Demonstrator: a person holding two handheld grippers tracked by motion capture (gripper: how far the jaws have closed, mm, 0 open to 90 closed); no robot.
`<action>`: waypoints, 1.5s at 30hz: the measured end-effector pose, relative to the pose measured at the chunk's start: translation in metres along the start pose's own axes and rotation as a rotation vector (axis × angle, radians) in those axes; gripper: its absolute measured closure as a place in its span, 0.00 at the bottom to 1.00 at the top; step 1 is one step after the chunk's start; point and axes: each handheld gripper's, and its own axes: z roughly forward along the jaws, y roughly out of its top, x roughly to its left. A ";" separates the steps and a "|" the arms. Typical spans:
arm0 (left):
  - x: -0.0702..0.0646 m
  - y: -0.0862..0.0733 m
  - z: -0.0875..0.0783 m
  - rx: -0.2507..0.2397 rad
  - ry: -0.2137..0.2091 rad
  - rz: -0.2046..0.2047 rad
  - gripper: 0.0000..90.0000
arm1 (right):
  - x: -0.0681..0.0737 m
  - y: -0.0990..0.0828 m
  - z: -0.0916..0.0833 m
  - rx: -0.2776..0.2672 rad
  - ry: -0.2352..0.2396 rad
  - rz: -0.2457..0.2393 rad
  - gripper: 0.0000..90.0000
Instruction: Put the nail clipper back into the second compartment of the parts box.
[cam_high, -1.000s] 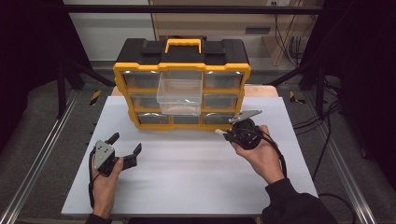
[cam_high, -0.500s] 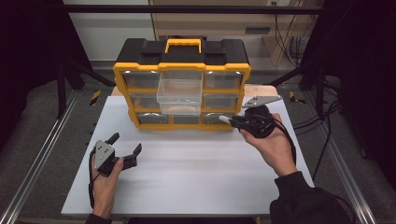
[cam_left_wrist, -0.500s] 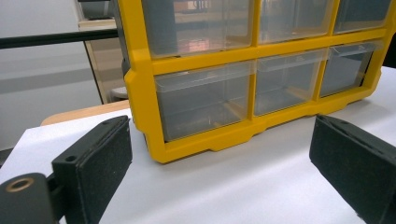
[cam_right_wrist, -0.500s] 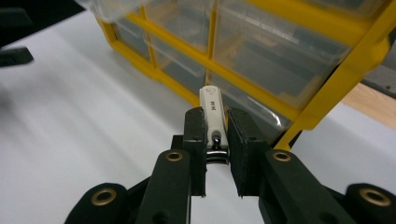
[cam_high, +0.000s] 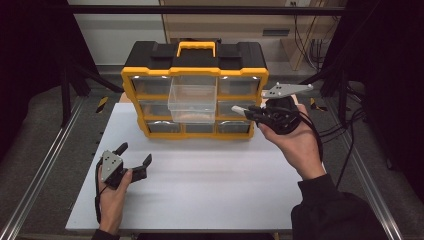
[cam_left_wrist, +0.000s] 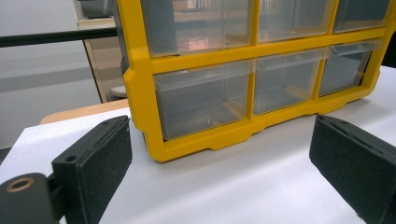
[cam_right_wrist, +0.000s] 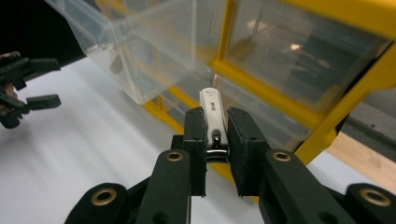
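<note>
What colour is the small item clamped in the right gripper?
White, with a dark metal end; the item shows best in the right gripper view, between the right gripper's jaws.

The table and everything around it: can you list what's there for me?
Table: one, white, under everything.
Organiser: one, yellow and black, at the table's back.
Pulled-out drawer: one, clear, middle column.
Small object: one, white with a metal end, between the right jaws.
Left gripper: black, open, low over the table's left.
Right gripper: black, shut on the small object, near the organiser's right side.
Hands: two, holding the grippers.
</note>
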 end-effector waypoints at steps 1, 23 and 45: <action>0.000 0.000 0.000 0.000 0.001 0.000 0.06 | 0.000 0.003 -0.001 -0.006 0.003 0.000 0.87; 0.000 0.000 0.000 0.002 -0.002 -0.001 0.06 | 0.009 0.056 -0.019 -0.118 0.022 -0.033 0.87; 0.000 -0.001 0.001 0.006 -0.008 -0.002 0.06 | 0.028 0.087 -0.010 -0.154 0.071 -0.066 0.87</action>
